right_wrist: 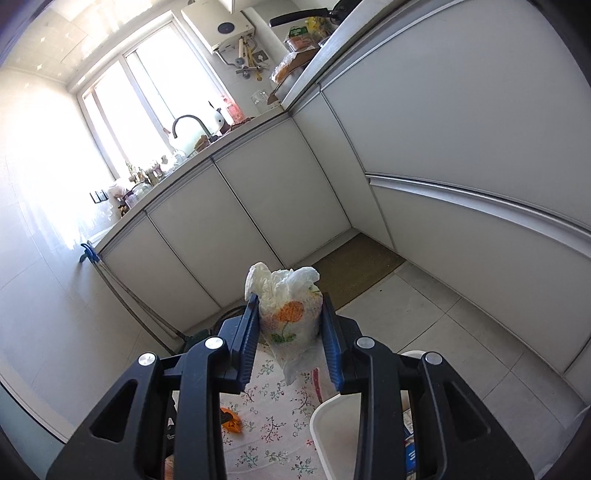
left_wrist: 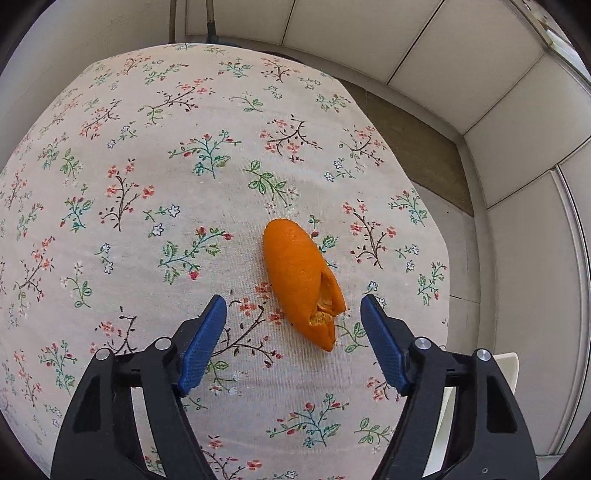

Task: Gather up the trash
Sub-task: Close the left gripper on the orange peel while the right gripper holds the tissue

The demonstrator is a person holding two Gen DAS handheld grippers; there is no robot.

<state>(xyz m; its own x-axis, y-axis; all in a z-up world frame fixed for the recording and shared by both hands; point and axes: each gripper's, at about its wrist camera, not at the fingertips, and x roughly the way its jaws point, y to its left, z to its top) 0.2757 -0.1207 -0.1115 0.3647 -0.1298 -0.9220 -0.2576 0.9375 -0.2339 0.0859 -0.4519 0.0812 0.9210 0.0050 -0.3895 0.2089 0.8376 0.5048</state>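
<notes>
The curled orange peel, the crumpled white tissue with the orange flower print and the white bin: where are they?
Curled orange peel point(left_wrist: 301, 275): left wrist view, its smooth outer skin.
Crumpled white tissue with the orange flower print point(right_wrist: 290, 314): right wrist view, the printed flower.
White bin point(right_wrist: 334, 408): right wrist view, its rim.

A floral cloth point(left_wrist: 155, 206) printed with small sprigs of red and white flowers and green leaves covers the tabletop. Pale cabinet doors point(right_wrist: 255, 206) run beneath a counter point(right_wrist: 207, 151) along two walls and meet in a corner, where a brown mat point(right_wrist: 354, 269) lies on the light-tiled floor point(right_wrist: 443, 332). A curved tap point(right_wrist: 186, 123) rises from the counter in front of a bright window point(right_wrist: 129, 110), with small jars and plants crowded near it. A white water heater point(right_wrist: 221, 26) hangs on the wall above. A dark pan handle point(right_wrist: 299, 16) juts out over the taller unit at the upper right.
</notes>
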